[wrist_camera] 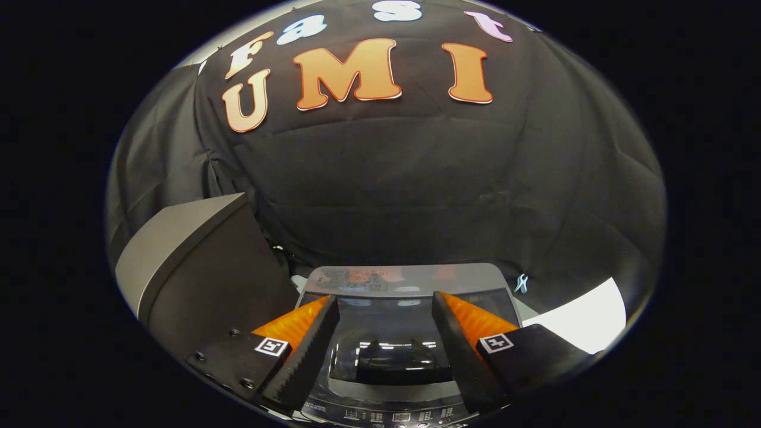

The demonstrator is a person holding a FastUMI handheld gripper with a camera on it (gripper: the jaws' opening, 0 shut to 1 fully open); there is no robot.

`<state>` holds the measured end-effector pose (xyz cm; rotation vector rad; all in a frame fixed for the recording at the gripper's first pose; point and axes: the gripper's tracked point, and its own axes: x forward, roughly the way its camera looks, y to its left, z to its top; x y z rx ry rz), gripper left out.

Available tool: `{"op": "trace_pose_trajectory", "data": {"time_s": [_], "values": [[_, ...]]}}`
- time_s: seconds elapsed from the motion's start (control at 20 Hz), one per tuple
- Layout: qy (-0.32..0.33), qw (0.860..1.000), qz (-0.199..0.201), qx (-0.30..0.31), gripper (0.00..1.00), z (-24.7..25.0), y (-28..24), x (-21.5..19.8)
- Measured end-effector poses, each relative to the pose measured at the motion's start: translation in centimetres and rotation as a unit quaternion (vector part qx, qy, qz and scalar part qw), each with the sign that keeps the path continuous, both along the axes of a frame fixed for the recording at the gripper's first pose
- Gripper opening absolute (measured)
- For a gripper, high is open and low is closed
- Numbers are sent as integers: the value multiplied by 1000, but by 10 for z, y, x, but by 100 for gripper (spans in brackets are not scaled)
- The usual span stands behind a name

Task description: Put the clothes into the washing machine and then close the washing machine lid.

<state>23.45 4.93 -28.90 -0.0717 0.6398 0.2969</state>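
The washing machine (410, 279) stands just below and ahead of me, seen from above. Its glossy dark lid (386, 339) lies flat over the tub, and a faint reflection of my fingers shows in the glass. A strip of control buttons (392, 416) runs along the machine's near edge. My gripper (385, 298) hovers over the lid and is open, its black ribbed fingers (309, 351) with orange backs spread wide. Nothing is held between them.
A tall grey box-like unit (190, 261) stands close on the left of the machine, beside my left finger. A white surface (585, 318) lies to the right. A small light-blue clip (521, 283) hangs on the black cloth wall behind the machine.
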Motion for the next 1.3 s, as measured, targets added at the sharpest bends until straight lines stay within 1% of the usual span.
{"op": "trace_pose_trajectory", "data": {"time_s": [0.1, 0.25, 0.5, 0.7, 0.95, 1.2, 1.3], "values": [[-15, 1000, 5, 1, 100, 12, 1, 2], [-41, 999, 6, 26, 100, 44, 7, 4], [-106, 992, -1, 71, 99, 120, 6, 9], [-155, 984, 4, 83, 98, 177, -5, 5], [-201, 975, -2, 94, 98, 242, -29, -21], [-237, 968, -21, 80, 98, 279, -65, -60], [-241, 967, -27, 80, 98, 287, -74, -76]]}}
